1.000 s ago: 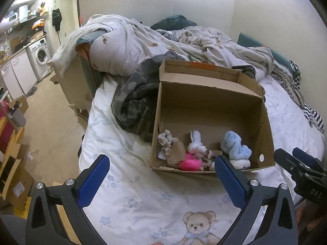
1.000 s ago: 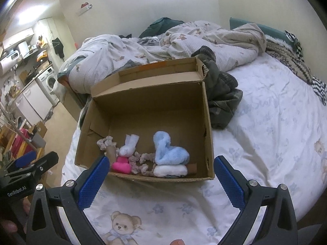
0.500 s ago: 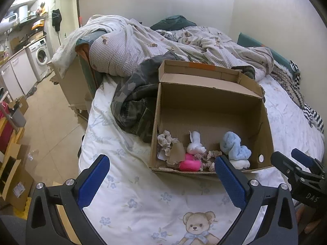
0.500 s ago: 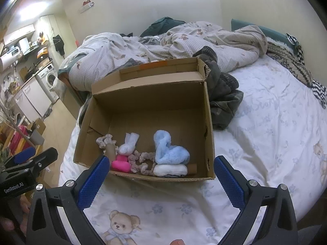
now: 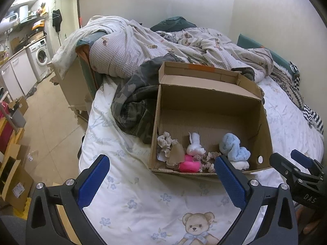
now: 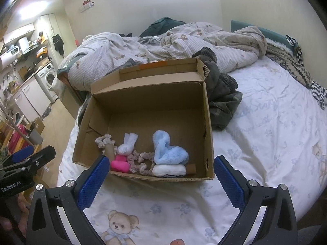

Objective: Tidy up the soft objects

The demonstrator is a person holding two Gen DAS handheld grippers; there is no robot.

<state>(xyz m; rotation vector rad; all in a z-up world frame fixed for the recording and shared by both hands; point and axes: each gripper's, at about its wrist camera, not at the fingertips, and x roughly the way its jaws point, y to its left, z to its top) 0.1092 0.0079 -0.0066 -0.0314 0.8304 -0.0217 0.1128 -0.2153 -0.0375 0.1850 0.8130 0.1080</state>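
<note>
An open cardboard box sits on the bed. Along its near wall lie soft things: a fluffy blue piece, a white rolled piece, a pink piece, a small white piece and beige frilly scrunchies. My left gripper is open and empty, held above the sheet just in front of the box. My right gripper is likewise open and empty, in front of the box's near wall. Each gripper shows at the edge of the other's view.
A dark camouflage garment lies against the box's side. A rumpled checked duvet is piled behind. The white sheet with bear prints spreads to the right. The bed's edge drops to a tiled floor with cardboard boxes.
Both grippers have drawn back slightly from the box, which now looks a little farther and higher in both views. The box's contents have not moved.
</note>
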